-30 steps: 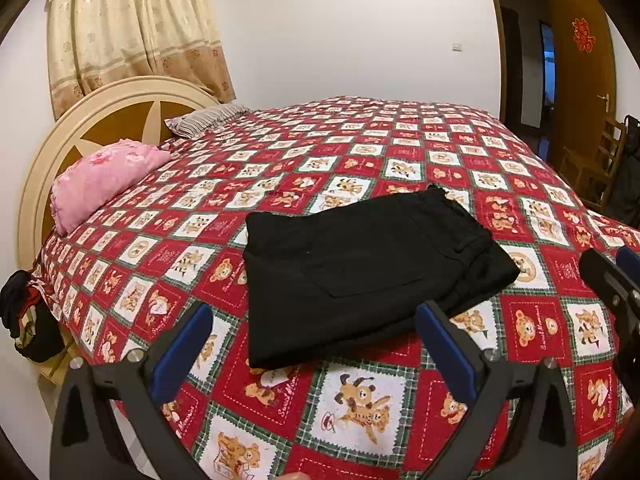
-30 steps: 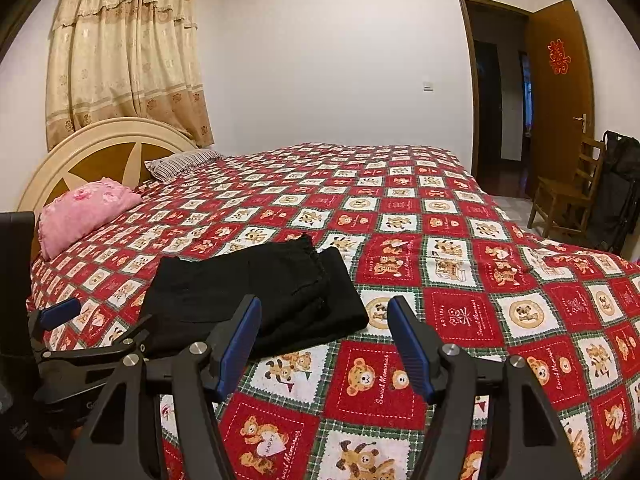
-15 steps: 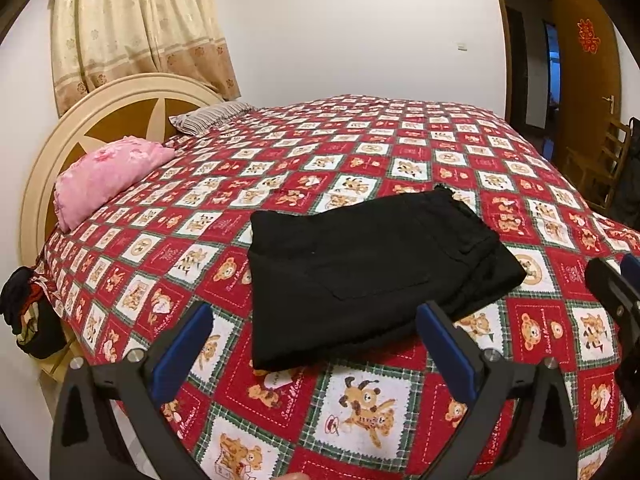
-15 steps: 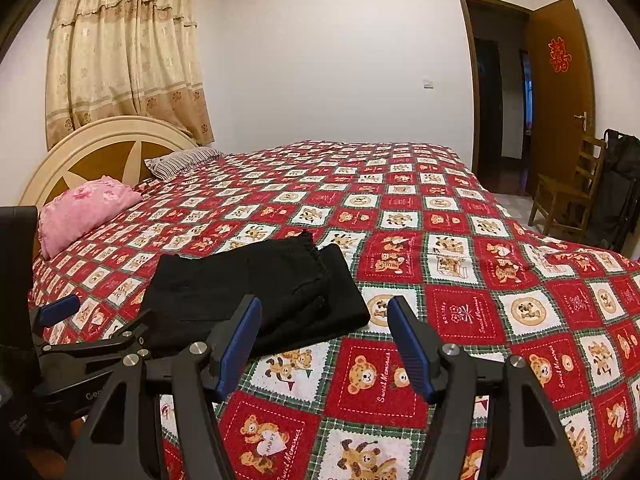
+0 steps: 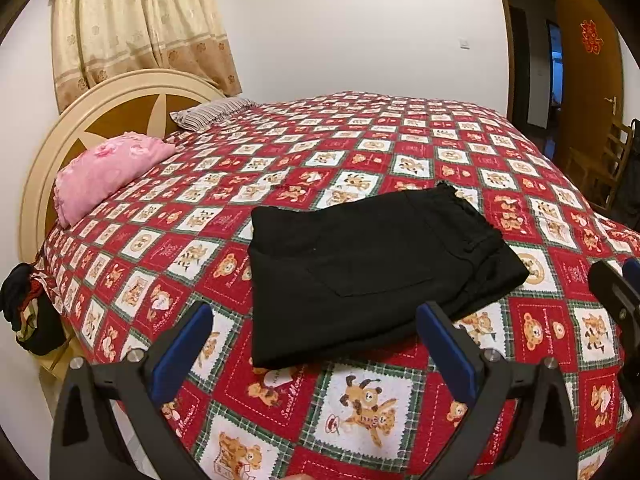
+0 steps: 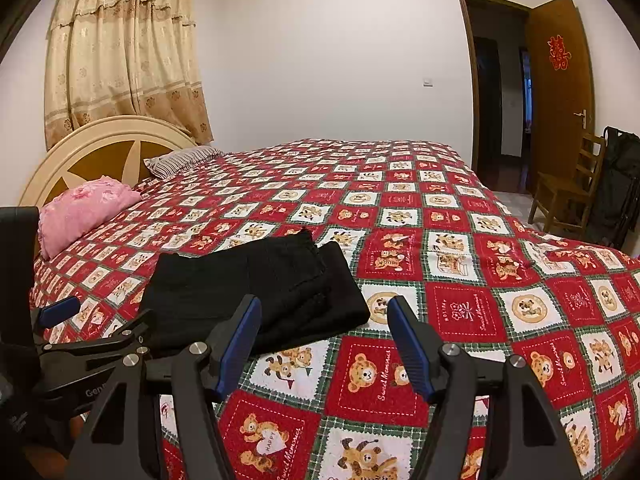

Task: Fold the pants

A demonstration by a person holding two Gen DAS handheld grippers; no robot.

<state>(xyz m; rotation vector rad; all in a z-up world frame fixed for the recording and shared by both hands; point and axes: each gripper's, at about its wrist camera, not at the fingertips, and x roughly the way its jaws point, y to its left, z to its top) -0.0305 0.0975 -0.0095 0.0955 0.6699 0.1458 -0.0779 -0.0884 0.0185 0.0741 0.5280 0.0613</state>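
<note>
- Well, I saw the black pants [image 5: 368, 272] lying folded on the bear-print bedspread [image 5: 372, 148].
- My left gripper [image 5: 316, 348] hovered just short of their near edge, jaws wide and empty.
- My right gripper [image 6: 324, 340] stood wide too, holding nothing, pants ahead-left.

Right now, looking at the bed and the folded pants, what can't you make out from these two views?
- Pants: how many layers are folded; the black cloth hides its own creases, both views.
- Pants' near edge: partly covered by the right tool in the right wrist view.
- Dark bundle beside the bed: cut off at the left view's edge, so I can't tell what it is.
- Room beyond the doorway: too dark.
</note>
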